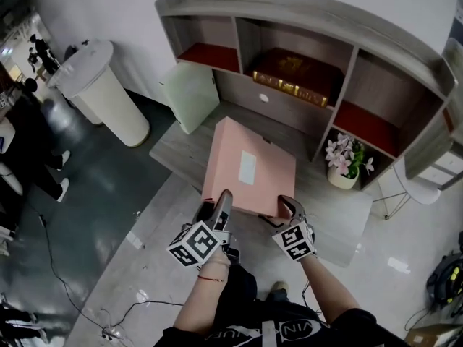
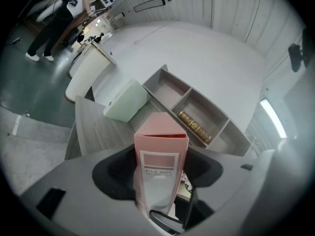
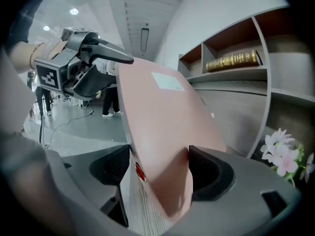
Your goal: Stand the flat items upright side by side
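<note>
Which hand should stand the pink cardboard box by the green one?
Probably the left gripper: it holds the pink cardboard box by its label, nearer the pale green box; the right gripper pinches a corner.

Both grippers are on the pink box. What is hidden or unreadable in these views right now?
- Head view: the pink file box hides the desk under it. The left gripper and right gripper cover its near edge.
- Left gripper view: print below the label's title is blurred.
- Right gripper view: the box blocks the green box.
- Every view: gold lettering on the brown book is too small to read.
</note>
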Available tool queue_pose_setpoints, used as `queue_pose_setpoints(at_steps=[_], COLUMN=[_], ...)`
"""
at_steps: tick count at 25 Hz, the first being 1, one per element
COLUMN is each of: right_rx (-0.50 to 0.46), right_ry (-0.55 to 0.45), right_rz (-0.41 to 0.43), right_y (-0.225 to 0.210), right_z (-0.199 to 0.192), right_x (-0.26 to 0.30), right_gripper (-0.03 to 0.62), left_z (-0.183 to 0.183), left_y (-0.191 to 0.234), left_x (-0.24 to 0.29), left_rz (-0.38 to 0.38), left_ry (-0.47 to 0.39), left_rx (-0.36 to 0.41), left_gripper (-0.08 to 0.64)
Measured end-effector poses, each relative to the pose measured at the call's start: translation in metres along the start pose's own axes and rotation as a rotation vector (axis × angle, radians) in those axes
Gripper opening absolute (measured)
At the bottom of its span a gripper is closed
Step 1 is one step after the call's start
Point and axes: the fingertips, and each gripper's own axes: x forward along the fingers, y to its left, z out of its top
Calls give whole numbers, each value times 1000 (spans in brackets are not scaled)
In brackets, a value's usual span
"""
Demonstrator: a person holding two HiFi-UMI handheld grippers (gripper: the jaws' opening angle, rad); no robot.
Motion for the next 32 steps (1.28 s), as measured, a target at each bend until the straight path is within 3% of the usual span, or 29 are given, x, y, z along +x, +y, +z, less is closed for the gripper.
queue_pose_setpoints(at_steps=[6,13,20,32], right_rx=[31,20,65,136], right_ry=[-19,-10,-6,-27], right_rz=[3,8,-19,-46], right_y=[9,15,16,14], right_z=[36,65,82,111], right_x=[63,115,150,199], right_gripper=[380,380,382,380], left_z=[53,95,124,164], left_y=[32,72,91,102], left_x=[22,41,63,91], left_rz=[-16,-11,-34,-79], left_ry=[9,3,32,58], left_rx=[75,54,84,199], left_gripper=[276,276,276,276])
